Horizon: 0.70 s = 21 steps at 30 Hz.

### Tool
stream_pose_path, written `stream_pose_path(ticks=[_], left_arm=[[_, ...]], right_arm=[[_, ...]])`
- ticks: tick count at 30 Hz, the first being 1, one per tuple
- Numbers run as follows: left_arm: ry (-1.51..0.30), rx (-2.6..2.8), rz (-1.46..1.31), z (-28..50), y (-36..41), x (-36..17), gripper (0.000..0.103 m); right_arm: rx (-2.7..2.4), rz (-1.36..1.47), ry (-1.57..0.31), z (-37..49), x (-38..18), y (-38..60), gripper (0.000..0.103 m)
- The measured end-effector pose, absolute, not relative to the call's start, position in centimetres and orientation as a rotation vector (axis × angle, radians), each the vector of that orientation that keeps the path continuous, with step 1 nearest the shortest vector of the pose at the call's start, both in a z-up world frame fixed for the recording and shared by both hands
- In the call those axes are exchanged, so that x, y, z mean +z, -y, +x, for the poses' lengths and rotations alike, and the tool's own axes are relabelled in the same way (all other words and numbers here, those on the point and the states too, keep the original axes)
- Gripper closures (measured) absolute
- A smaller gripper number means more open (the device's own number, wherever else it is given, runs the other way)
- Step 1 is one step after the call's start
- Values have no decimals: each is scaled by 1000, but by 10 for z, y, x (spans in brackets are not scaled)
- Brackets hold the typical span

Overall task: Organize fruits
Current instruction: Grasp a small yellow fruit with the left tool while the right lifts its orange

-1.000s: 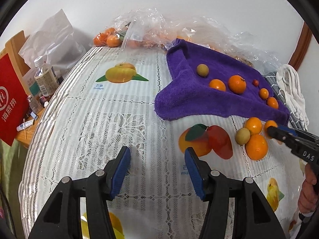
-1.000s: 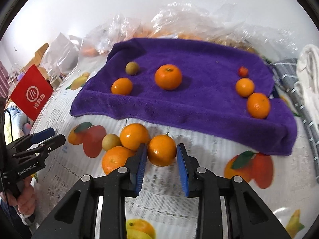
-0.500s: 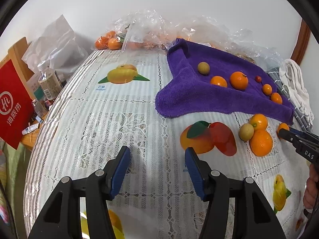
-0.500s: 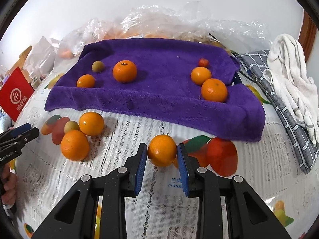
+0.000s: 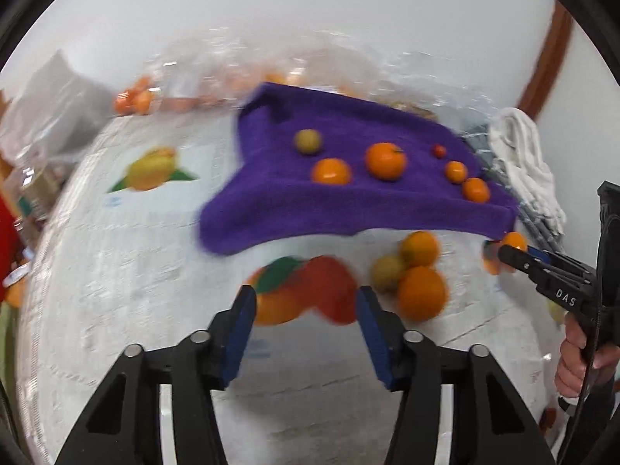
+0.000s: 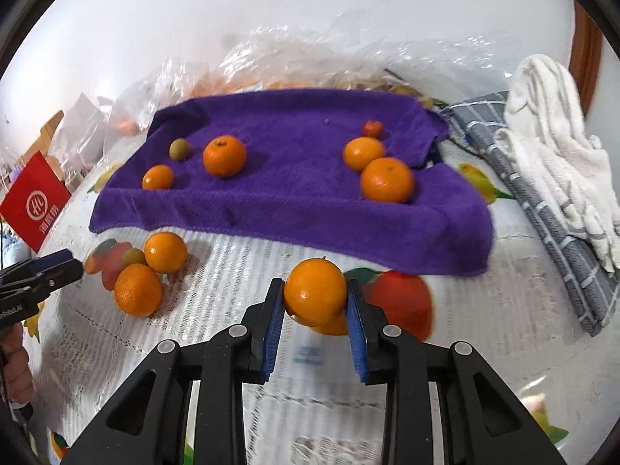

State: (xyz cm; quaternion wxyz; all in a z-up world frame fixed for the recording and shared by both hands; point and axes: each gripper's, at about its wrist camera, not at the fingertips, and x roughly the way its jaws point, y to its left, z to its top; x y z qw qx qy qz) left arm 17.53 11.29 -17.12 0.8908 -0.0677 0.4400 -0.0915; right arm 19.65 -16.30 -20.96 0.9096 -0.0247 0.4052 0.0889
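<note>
My right gripper (image 6: 314,302) is shut on an orange (image 6: 314,297) and holds it above the tablecloth, in front of the purple towel (image 6: 294,197). Several oranges, a small greenish fruit (image 6: 179,149) and a tiny red fruit (image 6: 372,128) lie on the towel. Two oranges (image 6: 138,288) and a greenish fruit (image 6: 133,256) sit loose on the tablecloth to the left. My left gripper (image 5: 306,310) is open and empty, just short of that loose cluster (image 5: 420,290). The right gripper also shows in the left wrist view (image 5: 503,255).
Clear plastic bags (image 6: 310,62) with more fruit lie behind the towel. A grey checked cloth (image 6: 542,209) and a white cloth (image 6: 554,155) lie at the right. A red bag (image 6: 35,201) stands at the left table edge.
My right gripper has carried the orange rightward and lifted it nearer the towel's front edge. My left gripper has moved forward and right toward the loose fruit cluster; its view is blurred.
</note>
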Motion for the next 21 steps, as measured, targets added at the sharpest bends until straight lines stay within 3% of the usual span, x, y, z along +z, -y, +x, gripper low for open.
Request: stream_pose_path(ticks=[4,21], left_arm=[[-936,-256,-190,190,-94,-173,75],[-985,-306,-313,213,-91,-185,81]], right_arm=[[170,-39,-823,189,-202,180,72],[168,-27,-842,192,-207,196,72]])
